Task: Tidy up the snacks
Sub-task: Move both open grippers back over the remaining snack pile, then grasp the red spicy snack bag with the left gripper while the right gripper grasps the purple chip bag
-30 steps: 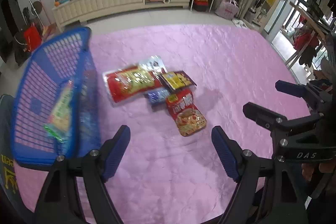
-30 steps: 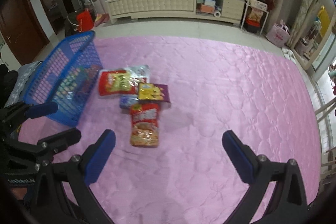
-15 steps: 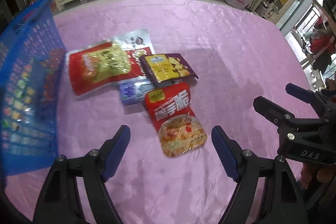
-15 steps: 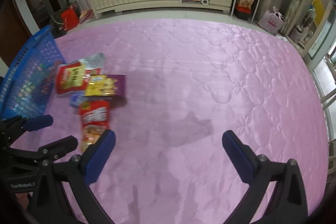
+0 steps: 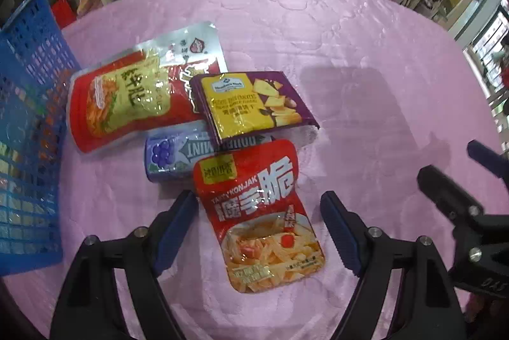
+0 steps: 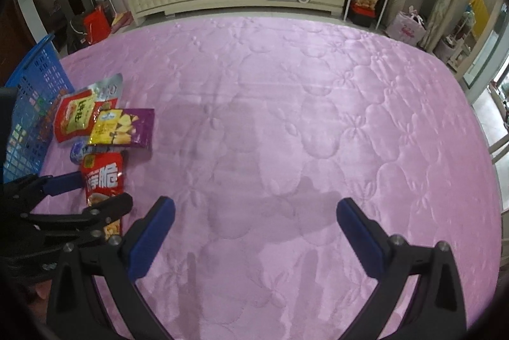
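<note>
Looking down from the left wrist, the left gripper (image 5: 257, 222) stands wide and holds nothing, its blue fingers either side of a red konjac packet (image 5: 257, 212) that lies flat on the pink quilt (image 5: 366, 53); whether they touch it is unclear. Just beyond the packet lie a blue gum pack (image 5: 171, 153), a purple cracker packet (image 5: 251, 104) and a big red pouch (image 5: 127, 101) over a silver pouch (image 5: 194, 45), all overlapping. A blue basket (image 5: 28, 123) stands to the gripper's left. The right gripper's tips show at its right.

From the right wrist, the right gripper (image 6: 254, 225) is also spread wide and empty over bare quilt (image 6: 318, 117). The snack pile and basket (image 6: 31, 104) sit well off to its left, the konjac packet (image 6: 103, 177) between the left gripper's fingers (image 6: 63, 182).
</note>
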`<state>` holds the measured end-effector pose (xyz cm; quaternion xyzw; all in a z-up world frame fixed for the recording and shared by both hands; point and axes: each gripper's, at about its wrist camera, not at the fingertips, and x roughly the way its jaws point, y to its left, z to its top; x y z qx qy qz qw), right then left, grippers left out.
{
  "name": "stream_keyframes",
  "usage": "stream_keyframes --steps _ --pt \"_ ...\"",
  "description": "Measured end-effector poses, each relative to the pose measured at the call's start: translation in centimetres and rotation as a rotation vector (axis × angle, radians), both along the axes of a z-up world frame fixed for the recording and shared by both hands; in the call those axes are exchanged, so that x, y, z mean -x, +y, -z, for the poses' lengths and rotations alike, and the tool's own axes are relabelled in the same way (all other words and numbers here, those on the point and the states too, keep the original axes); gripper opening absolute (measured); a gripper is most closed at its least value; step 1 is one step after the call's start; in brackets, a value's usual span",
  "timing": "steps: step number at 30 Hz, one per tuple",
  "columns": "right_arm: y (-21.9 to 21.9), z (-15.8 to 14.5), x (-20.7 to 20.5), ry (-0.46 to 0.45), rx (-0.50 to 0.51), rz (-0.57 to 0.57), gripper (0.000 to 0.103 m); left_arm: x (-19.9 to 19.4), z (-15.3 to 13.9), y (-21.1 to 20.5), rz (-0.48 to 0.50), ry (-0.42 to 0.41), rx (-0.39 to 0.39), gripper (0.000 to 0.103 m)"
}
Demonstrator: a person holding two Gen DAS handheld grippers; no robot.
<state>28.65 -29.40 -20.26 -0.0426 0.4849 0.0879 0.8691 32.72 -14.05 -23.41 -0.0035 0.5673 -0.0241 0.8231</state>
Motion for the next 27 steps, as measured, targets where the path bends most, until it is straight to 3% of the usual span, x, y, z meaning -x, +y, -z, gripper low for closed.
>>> stream_keyframes --steps 2,4,6,10,12,15,20,24,27 --pt "-0.1 0.2 -0.1 0.009 -0.007 0.010 0.103 -0.1 0.2 -0.6 0.005 0.000 -0.028 0.078" --pt "-0.2 0.6 -0.3 0.030 -0.015 0.016 0.103 0.2 0.0 -0.7 -0.015 -0.010 -0.026 0.071" --pt "-0.4 0.8 -0.2 0.045 -0.026 0.021 0.103 0.4 -0.4 -0.8 -0.025 -0.016 -0.018 0.056" --pt "-0.7 0.7 -0.2 0.044 -0.032 0.032 0.103 1.2 -0.9 -0.6 -0.008 -0.014 -0.005 0.043" --pt "-0.8 0.8 -0.2 0.054 -0.042 0.038 0.103 1.8 -1.1 -0.5 0.007 -0.021 0.000 0.025" --pt "-0.5 1.3 0.0 0.079 -0.070 0.024 0.103 2.3 -1.1 0.3 0.008 -0.008 0.059 0.020" --pt "1.0 1.3 0.5 0.072 -0.073 -0.029 0.103 3.4 -1.9 1.8 0.014 -0.045 0.087 0.019" --pt "1.8 1.3 0.5 0.090 -0.160 -0.069 0.103 4.5 -4.0 3.0 0.020 -0.118 0.058 0.019" --pt "2.7 1.2 0.0 0.093 -0.159 -0.096 0.103 4.9 -5.4 4.3 0.017 -0.154 0.043 0.019"
